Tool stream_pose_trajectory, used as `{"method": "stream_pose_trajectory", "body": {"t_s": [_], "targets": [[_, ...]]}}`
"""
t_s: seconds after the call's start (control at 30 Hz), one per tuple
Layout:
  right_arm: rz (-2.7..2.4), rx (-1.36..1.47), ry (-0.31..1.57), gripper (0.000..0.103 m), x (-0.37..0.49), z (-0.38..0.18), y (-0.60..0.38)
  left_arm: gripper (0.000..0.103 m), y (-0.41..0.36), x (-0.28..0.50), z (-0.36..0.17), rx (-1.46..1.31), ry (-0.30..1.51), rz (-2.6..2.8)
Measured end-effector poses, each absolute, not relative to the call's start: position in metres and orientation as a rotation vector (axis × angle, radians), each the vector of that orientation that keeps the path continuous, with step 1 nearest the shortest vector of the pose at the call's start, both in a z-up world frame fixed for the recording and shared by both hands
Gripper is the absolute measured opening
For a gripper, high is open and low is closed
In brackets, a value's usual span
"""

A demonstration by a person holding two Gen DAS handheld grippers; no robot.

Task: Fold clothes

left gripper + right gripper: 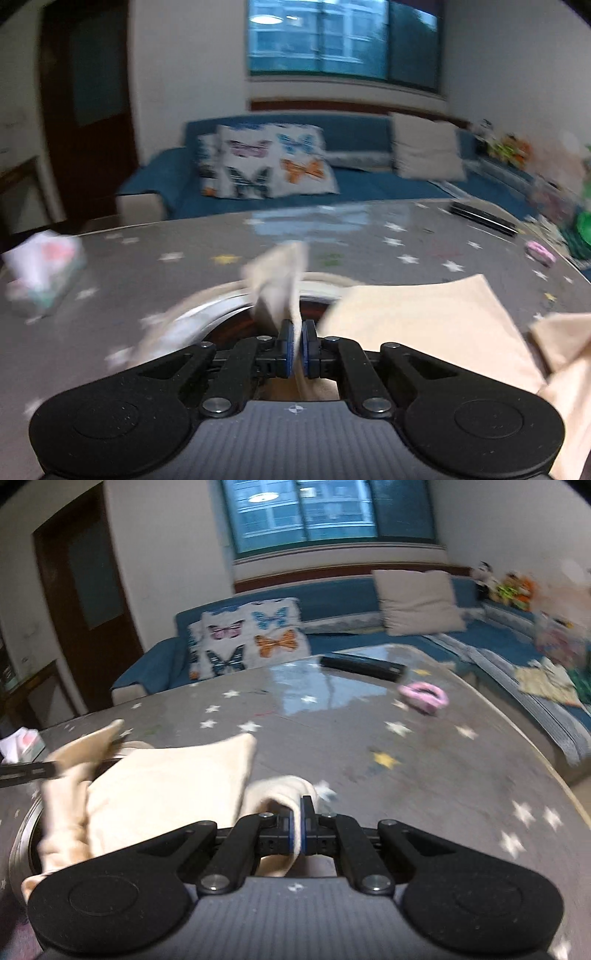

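Dim room; bluish light from the window [343, 37]; glare on the table [306, 686]; motion blur throughout; fisheye bending, dark corners.

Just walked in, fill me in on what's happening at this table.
A person is folding a cream-coloured cloth garment over a grey star-patterned table, one handheld tool in each hand. The left tool is shut on one edge of the fabric, and the right tool is shut on another. Part of the garment lies on the table. Both views are motion-blurred.
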State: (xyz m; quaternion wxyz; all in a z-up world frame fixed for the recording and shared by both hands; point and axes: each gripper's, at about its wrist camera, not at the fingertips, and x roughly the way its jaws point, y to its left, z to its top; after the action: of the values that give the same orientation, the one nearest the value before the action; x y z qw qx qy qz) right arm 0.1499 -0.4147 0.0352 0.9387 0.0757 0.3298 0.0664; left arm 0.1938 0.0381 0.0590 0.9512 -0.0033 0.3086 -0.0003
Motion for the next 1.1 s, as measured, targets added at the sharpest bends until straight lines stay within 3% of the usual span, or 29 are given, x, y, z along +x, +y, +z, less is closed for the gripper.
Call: {"method": "stream_pose_trajectory", "body": {"t_s": [0.37, 0.47, 0.57, 0.7, 0.83, 1.1], "targets": [[0.025, 0.262, 0.733, 0.003, 0.088, 0.008, -0.463, 0.005, 0.113, 0.064, 0.061, -0.210, 0.732, 0.102], [0.003, 0.245, 0.770, 0.008, 0.085, -0.002, -0.466, 0.005, 0.110, 0.047, 0.058, -0.194, 0.772, 0.084], [-0.008, 0.213, 0.791, 0.025, 0.078, -0.004, -0.471, 0.007, 0.107, 0.032, 0.056, -0.160, 0.808, 0.054], [-0.011, 0.177, 0.773, 0.030, 0.072, 0.009, -0.475, 0.010, 0.112, 0.031, 0.066, -0.126, 0.814, 0.069], [0.013, 0.137, 0.749, 0.039, 0.072, 0.026, -0.474, 0.037, 0.113, 0.035, 0.080, -0.101, 0.769, 0.059], [-0.074, 0.147, 0.730, 0.046, 0.076, 0.039, -0.485, 0.037, 0.081, 0.082, 0.081, -0.039, 0.743, -0.048]]}}
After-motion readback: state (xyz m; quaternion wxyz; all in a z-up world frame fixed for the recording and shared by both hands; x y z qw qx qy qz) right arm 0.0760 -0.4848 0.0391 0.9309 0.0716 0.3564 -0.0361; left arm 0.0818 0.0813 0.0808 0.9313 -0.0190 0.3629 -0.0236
